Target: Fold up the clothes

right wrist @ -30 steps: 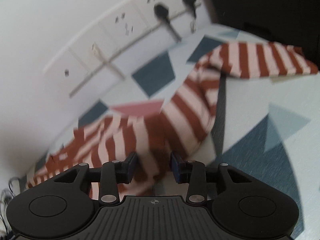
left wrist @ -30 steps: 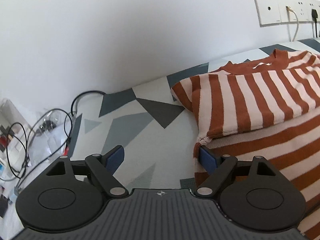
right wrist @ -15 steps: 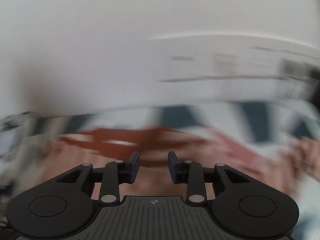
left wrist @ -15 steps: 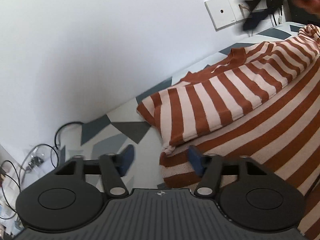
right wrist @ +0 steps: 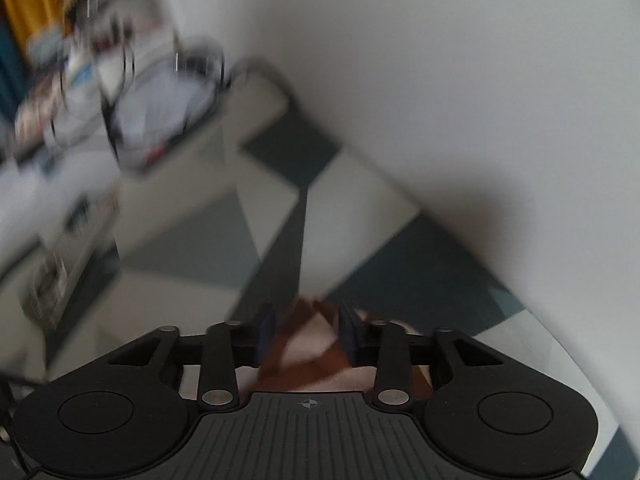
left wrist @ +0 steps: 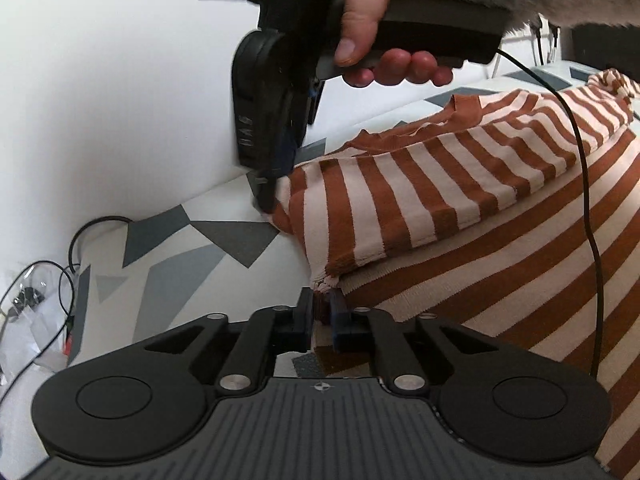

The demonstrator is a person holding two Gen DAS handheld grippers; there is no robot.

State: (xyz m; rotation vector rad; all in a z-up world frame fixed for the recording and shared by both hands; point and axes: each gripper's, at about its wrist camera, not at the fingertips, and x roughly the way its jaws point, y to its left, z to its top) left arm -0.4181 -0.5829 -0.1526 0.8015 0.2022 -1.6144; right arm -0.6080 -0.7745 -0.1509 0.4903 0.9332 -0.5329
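a white wall (left wrist: 120, 80) backs a worktop covered with a white cloth printed with grey and dark triangles (left wrist: 192, 256), and most of that surface on the right side of the left wrist view is taken up by a rust-and-cream striped sweater (left wrist: 460, 208), lying with one striped layer folded over the layer beneath. a tangle of black cables (left wrist: 48, 284) sits at the far left edge of the worktop. the right hand (left wrist: 376, 32) grips the handle of the right hand-held gripper (left wrist: 266, 200), which points down with its tips at the sweater's far corner; in the blurred right wrist view its fingers stand apart with a fold of the striped fabric between them, not clamped. the left hand-held gripper (left wrist: 321, 312) is closed tight on the sweater's near corner, where the folded edge meets the lower layer, the fabric pinched between its blue pads (left wrist: 335, 320).
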